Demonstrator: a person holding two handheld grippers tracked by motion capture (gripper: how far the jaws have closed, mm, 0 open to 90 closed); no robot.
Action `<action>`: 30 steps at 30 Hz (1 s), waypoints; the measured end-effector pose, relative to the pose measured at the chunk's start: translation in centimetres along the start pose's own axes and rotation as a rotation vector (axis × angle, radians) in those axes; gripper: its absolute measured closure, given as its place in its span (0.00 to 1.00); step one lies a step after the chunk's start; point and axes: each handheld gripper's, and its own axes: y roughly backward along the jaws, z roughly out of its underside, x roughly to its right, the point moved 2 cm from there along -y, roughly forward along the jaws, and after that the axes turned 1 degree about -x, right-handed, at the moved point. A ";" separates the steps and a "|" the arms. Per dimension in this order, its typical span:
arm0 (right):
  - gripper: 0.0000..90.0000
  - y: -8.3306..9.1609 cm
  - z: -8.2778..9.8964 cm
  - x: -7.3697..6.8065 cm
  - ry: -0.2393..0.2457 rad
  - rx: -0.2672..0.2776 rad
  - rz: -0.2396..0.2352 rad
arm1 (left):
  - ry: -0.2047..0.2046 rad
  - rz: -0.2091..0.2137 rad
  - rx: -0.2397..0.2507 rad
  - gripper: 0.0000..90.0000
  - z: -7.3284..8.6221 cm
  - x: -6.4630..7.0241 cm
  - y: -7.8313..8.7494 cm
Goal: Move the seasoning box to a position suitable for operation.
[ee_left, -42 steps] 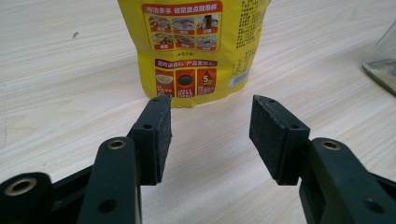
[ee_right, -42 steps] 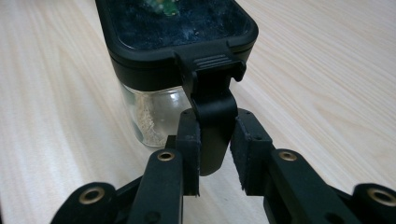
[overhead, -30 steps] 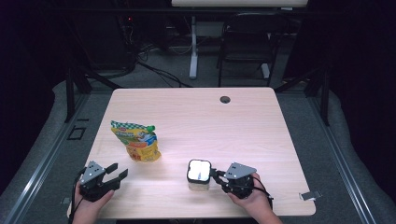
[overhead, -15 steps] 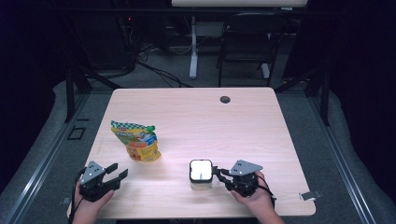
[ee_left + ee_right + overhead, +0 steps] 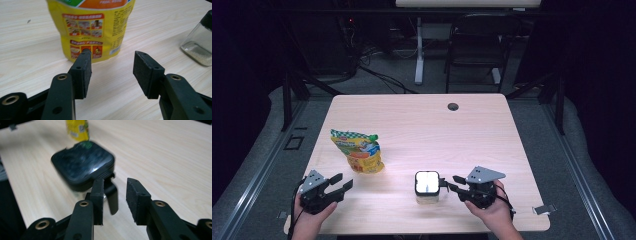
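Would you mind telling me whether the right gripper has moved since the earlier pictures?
Yes. The right gripper has drawn back to the right, away from the jar, which stays put on the table; its jaws have just been opening, nothing between them.

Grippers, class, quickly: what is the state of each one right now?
Left gripper: open, holding nothing, aimed at the yellow pouch.
Right gripper: open, jaws just been opening, nothing between them, beside the black-lidded jar.

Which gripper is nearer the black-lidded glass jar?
Right. The right gripper sits just beside the jar, jaws open, having just been opening, nothing between them. The left gripper is farther off, nearer the yellow pouch.
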 end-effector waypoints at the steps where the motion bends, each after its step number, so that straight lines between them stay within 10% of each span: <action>1: 0.75 0.1 -0.2 0.1 -0.015 0.007 0.008 | -0.003 0.014 -0.006 0.55 -0.3 0.3 -0.1; 30: 0.74 -0.2 -2.6 -0.7 -0.087 -0.013 0.161 | -0.146 0.238 -0.022 0.73 -6.6 9.3 -6.9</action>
